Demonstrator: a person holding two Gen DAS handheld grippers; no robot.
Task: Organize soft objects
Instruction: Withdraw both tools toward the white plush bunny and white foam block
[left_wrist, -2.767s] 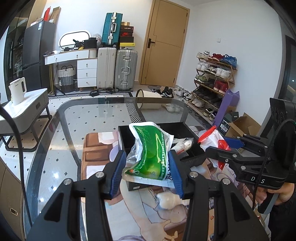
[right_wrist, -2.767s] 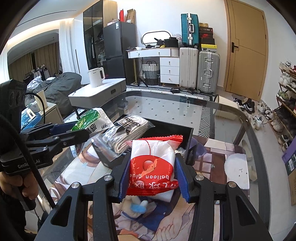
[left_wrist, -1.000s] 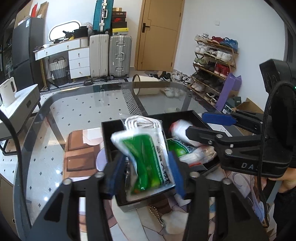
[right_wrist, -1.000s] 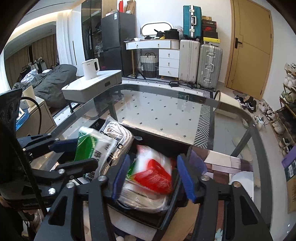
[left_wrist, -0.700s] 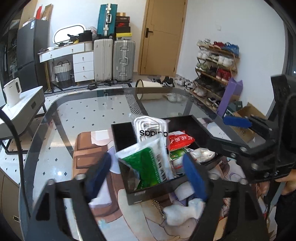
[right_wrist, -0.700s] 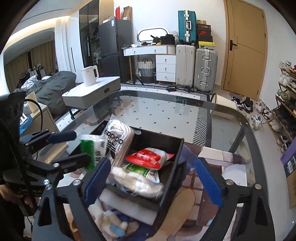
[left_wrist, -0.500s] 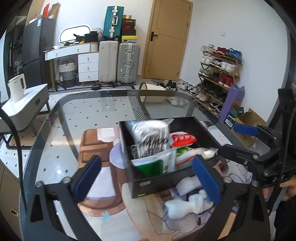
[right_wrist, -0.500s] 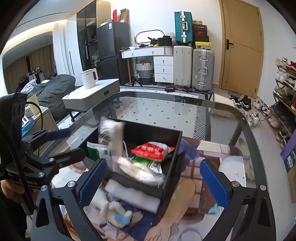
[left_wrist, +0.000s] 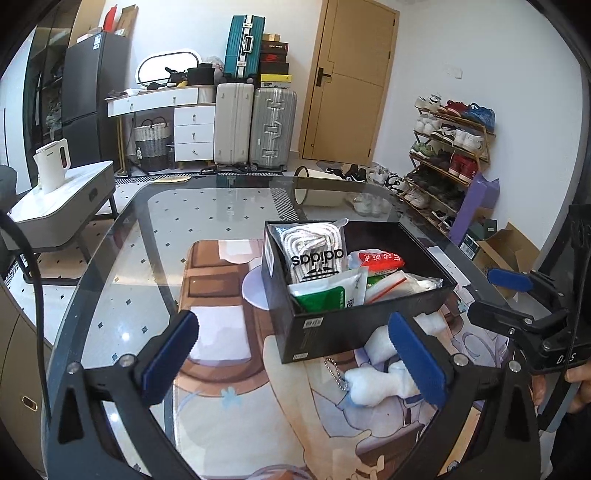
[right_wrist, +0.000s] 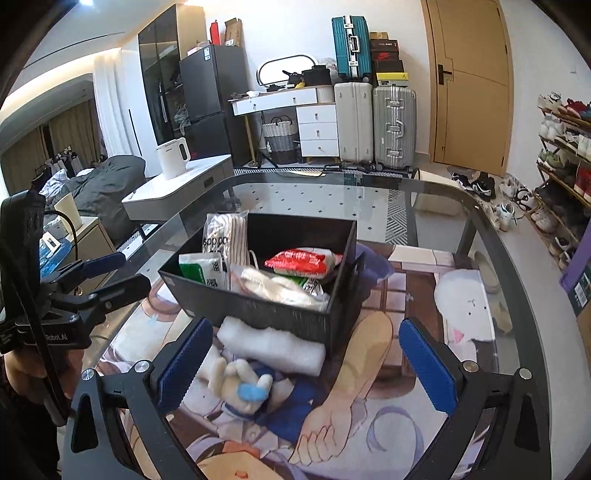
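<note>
Plush toy (right_wrist: 240, 384) near the black box (left_wrist: 354, 325) looks light, squashy — I'd pinch its middle; both my claws (left_wrist: 295, 354) (right_wrist: 306, 365) gape empty.

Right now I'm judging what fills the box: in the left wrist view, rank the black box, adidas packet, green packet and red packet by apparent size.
1. black box
2. adidas packet
3. green packet
4. red packet

The green and red packets are partly buried, so their order is unsure.
</note>
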